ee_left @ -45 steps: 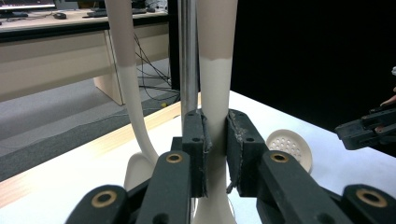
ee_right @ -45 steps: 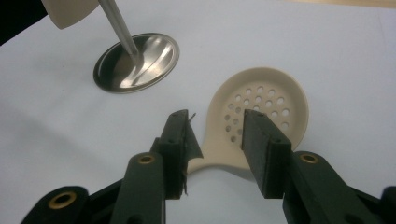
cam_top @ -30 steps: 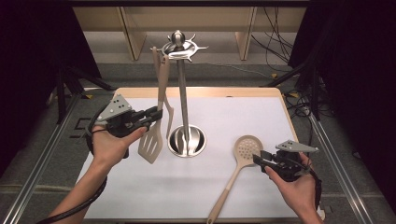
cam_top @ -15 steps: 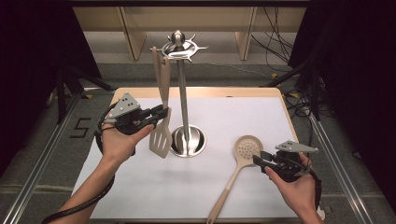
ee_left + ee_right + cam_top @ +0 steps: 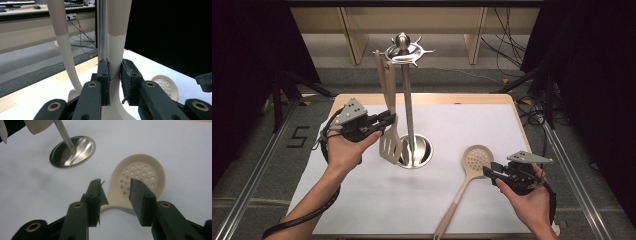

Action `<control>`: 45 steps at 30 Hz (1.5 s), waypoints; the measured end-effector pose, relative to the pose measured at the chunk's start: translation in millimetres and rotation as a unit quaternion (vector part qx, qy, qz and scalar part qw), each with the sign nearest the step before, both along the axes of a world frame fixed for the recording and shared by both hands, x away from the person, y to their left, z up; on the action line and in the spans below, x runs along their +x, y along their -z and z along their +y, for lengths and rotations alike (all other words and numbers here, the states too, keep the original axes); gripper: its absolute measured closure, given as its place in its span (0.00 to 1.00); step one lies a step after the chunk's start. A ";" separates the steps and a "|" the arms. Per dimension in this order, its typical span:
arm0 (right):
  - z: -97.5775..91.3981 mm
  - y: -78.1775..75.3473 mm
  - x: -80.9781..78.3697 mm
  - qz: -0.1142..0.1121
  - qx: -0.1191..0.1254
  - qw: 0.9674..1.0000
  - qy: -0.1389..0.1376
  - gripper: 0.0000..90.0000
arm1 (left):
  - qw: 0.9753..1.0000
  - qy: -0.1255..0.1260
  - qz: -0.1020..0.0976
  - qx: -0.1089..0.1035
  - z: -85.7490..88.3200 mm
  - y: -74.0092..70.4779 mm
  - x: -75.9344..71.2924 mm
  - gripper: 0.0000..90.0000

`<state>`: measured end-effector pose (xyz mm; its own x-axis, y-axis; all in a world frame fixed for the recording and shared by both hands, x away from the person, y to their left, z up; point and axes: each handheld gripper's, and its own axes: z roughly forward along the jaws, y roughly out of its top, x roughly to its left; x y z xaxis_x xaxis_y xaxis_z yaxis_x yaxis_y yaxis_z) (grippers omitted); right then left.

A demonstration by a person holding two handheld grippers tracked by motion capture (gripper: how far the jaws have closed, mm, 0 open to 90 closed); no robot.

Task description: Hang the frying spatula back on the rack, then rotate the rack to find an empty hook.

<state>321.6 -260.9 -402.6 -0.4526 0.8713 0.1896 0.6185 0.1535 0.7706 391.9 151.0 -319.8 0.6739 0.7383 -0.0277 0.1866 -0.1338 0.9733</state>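
The slotted turner point(image 5: 388, 107) was held upright by the left gripper point(image 5: 384, 121), its jaws closed on the handle just above the blade, as was seen in the left gripper view, where the pads point(image 5: 103, 75) pressed the pale handle beside the steel pole. The turner stood just beside the utensil stand point(image 5: 407, 100), with its top end close under the hooked crown; whether it already hung from a hook could not be told. The step in hand was judged to be the hanging of the turner on the stand. For the next move, the handle's end would need to be guided onto a hook before the jaws were released.

The right gripper point(image 5: 492, 172) was held low over the table point(image 5: 492, 125), its jaws parted on either side of the neck of the skimmer point(image 5: 140, 176), which lay flat on the white sheet; the pads were not seen to press on it.

A "5" point(image 5: 298, 136) was marked on the floor left of the table. No brand or label was legible.
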 end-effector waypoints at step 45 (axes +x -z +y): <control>-3.9 0.8 7.1 -0.005 0.000 1.000 -0.008 0.69 | 0.992 -0.003 -0.098 -0.081 -4.0 -64.0 -26.2 0.99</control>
<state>328.7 -264.8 -403.4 -0.4683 0.8641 0.1844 0.6082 0.1638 0.7767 365.7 147.0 -255.8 0.6732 0.7393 -0.0148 -0.0081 0.0273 0.9996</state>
